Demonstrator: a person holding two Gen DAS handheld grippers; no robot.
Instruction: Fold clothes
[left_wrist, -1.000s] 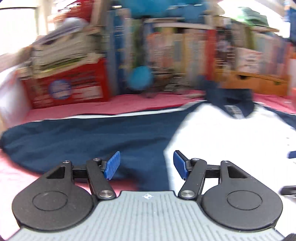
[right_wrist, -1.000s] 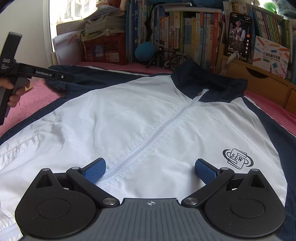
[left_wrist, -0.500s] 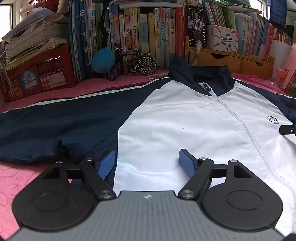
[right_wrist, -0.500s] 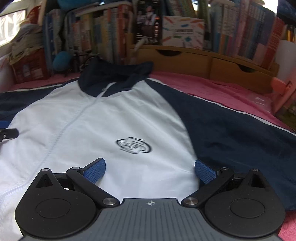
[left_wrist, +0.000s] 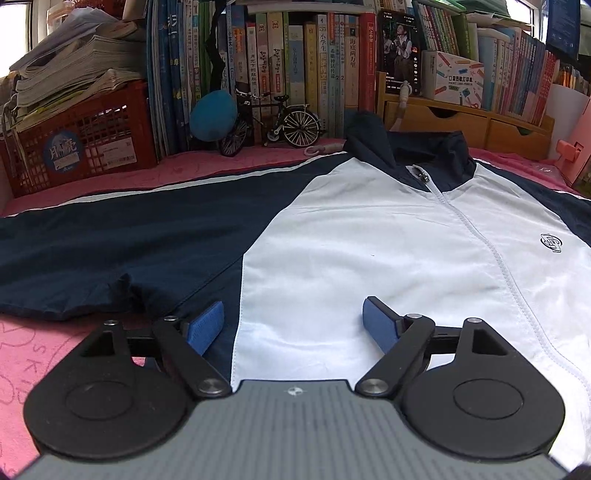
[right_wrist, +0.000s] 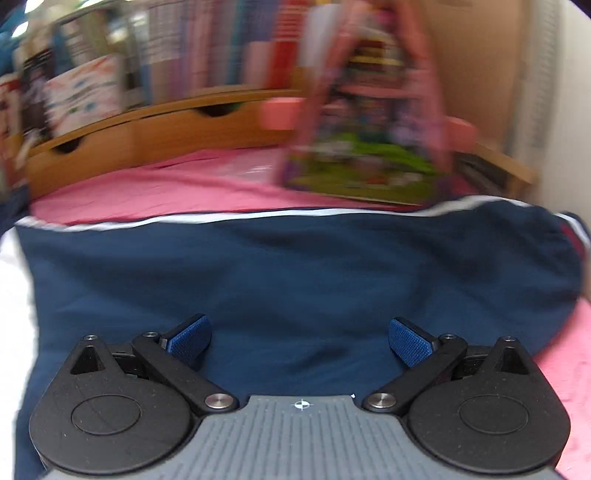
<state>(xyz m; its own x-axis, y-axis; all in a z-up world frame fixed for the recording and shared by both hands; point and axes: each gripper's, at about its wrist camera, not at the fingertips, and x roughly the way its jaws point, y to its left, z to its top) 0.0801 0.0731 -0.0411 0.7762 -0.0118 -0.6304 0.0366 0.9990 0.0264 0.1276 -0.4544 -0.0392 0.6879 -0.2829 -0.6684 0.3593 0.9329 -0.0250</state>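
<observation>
A white and navy zip jacket (left_wrist: 369, 236) lies flat, front up, on a pink cloth (left_wrist: 33, 354). Its navy left sleeve (left_wrist: 110, 243) stretches out to the left. My left gripper (left_wrist: 293, 325) is open and empty, low over the seam between the navy side panel and the white front near the hem. In the blurred right wrist view my right gripper (right_wrist: 299, 341) is open and empty over the jacket's other navy sleeve (right_wrist: 295, 273), which has a white stripe along its far edge.
Behind the jacket stand a row of books (left_wrist: 295, 66), a red crate (left_wrist: 81, 147) with stacked papers, a toy bicycle (left_wrist: 273, 122), a blue ball (left_wrist: 213, 114) and wooden drawers (left_wrist: 461, 122). A colourful box (right_wrist: 362, 155) leans at the far right.
My right gripper has swung right, from over the white chest with the logo to over the navy right sleeve. My left gripper has settled close to where it was, slightly nearer the hem.
</observation>
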